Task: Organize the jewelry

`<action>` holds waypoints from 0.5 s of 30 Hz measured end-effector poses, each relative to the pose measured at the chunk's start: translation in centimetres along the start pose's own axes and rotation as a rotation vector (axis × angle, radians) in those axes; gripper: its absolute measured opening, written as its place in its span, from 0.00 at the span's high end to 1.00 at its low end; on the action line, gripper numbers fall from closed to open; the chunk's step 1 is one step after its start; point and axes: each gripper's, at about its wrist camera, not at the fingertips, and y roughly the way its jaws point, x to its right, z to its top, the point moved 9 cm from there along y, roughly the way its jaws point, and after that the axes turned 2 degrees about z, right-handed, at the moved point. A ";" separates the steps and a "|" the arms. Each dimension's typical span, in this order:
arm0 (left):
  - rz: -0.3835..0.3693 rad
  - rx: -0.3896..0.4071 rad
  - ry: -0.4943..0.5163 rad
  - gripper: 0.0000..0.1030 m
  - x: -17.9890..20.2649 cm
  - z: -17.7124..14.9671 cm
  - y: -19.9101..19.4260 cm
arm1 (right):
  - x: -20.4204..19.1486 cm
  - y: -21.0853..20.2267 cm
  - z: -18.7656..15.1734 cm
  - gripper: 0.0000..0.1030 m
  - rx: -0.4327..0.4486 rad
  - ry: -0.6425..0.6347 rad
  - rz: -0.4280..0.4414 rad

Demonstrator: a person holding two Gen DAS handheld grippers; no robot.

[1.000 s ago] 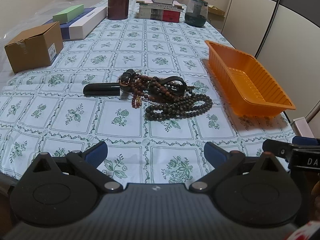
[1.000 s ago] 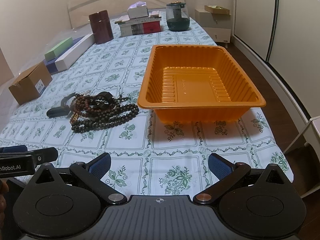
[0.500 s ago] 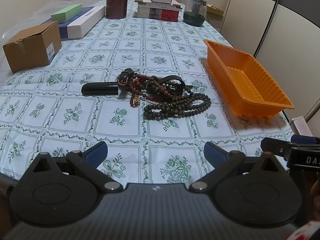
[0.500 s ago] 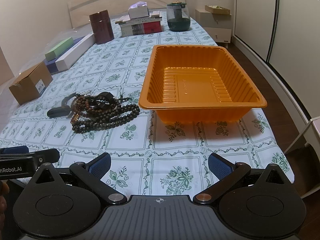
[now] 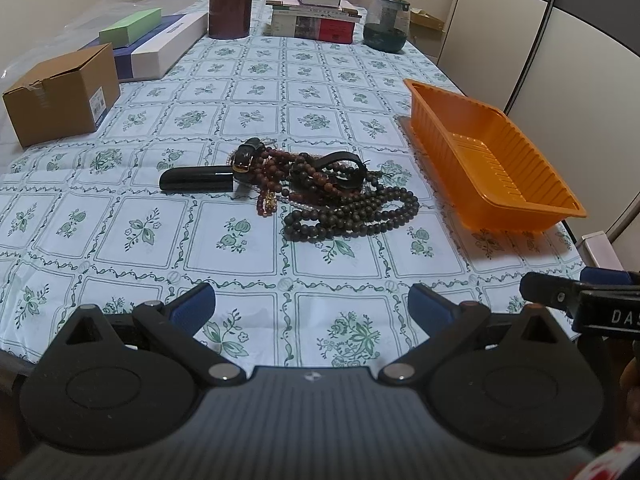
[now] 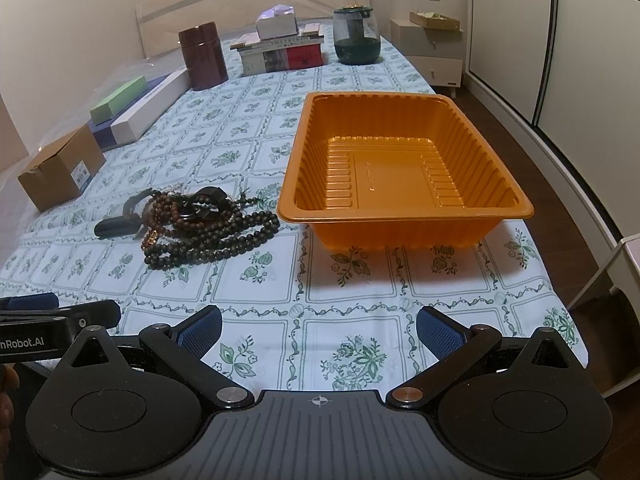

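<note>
The heap of beads (image 5: 340,196) lies on the flowered tablecloth (image 5: 240,92), well ahead of the left gripper (image 5: 312,308), whose jaws stand wide apart and hold nothing. A black case (image 5: 196,179) touches the heap's left side. The orange tray (image 6: 400,176) sits just to the right of the beads, straight ahead of the right gripper (image 6: 318,330), which is likewise spread wide and empty-handed. Compared with a second ago, the left gripper has crept slightly nearer the beads; the right one has hardly shifted, and the beads and tray lie as before.
</note>
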 end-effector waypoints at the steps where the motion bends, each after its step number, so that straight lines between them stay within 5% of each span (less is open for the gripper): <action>1: -0.001 0.001 0.000 0.01 0.0 0.0 0.0 | 0.0 0.0 0.0 0.00 0.000 0.000 -0.001; 15: -0.001 0.001 0.000 0.01 0.0 0.1 0.1 | 0.1 0.1 0.0 0.00 -0.001 0.004 -0.001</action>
